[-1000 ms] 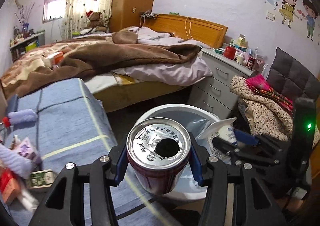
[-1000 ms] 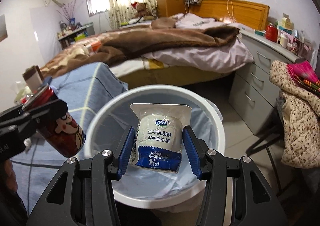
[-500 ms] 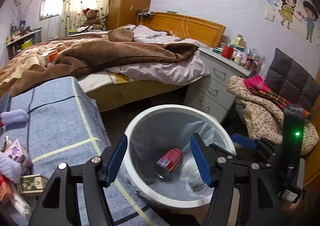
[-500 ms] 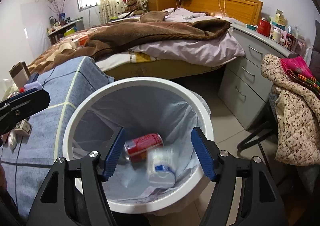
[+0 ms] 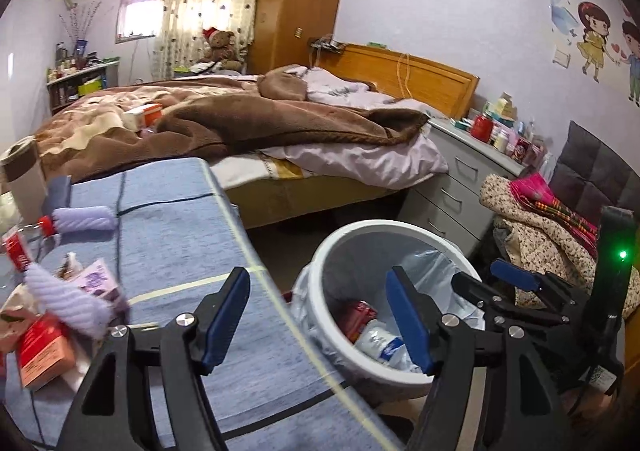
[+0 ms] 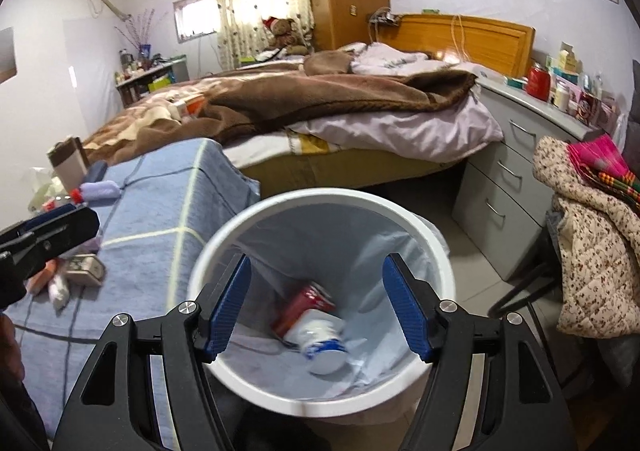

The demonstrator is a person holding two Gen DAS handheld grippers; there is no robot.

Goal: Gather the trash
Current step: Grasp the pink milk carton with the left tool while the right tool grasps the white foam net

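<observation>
Trash bin (image 6: pixel 440 251): one can (image 6: pixel 308 301), one pouch (image 6: pixel 324 339)

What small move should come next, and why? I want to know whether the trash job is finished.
Probably swing the left tongs back over the blue cloth toward the red carton and other litter there. Both tongs are open and empty, and the can and white pouch already lie in the bin.
</observation>
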